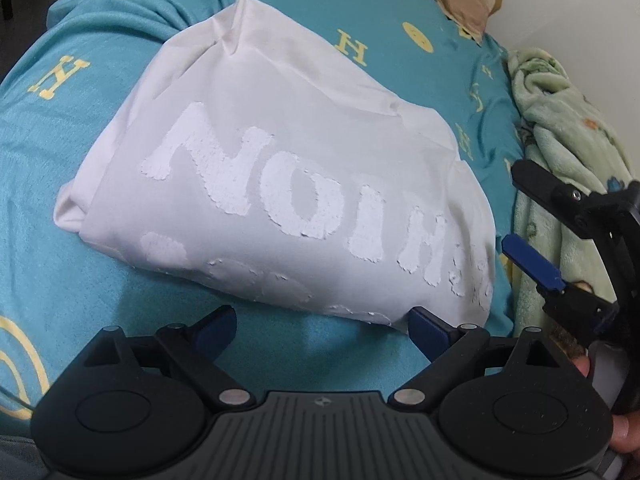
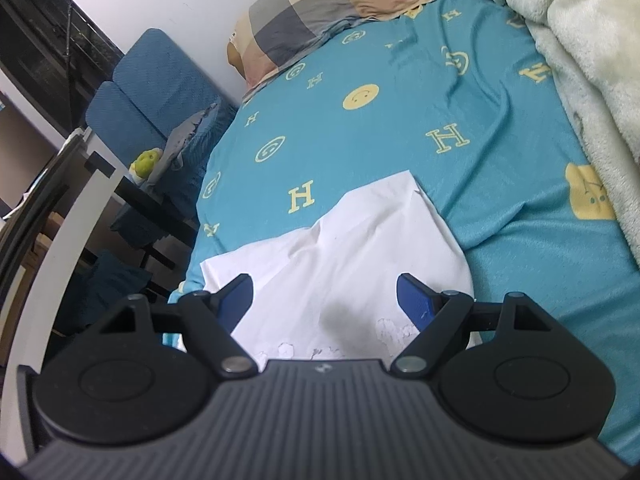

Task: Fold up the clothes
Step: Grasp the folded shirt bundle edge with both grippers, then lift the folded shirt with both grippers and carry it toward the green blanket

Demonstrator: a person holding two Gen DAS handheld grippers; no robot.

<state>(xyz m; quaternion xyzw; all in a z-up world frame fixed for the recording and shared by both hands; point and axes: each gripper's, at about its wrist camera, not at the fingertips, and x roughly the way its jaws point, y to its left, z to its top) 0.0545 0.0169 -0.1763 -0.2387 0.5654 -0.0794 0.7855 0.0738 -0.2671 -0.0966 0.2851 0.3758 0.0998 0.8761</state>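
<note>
A white T-shirt [image 1: 288,184] with raised white lettering lies folded into a compact bundle on the teal bedsheet [image 1: 60,208]. My left gripper [image 1: 320,324] hovers at its near edge, open, with nothing between its blue pads. The right gripper [image 1: 524,208] shows at the right edge of the left wrist view, beside the shirt's right end, jaws spread. In the right wrist view the right gripper [image 2: 324,296] stands open just above the white T-shirt [image 2: 352,248], its pads apart and gripping nothing.
A pale green fleece blanket [image 1: 560,120] is bunched along the bed's right side, also blanket [image 2: 580,60]. A checked pillow [image 2: 320,12] lies at the head. Left of the bed stand a blue chair [image 2: 152,92] and a dark table [image 2: 132,196].
</note>
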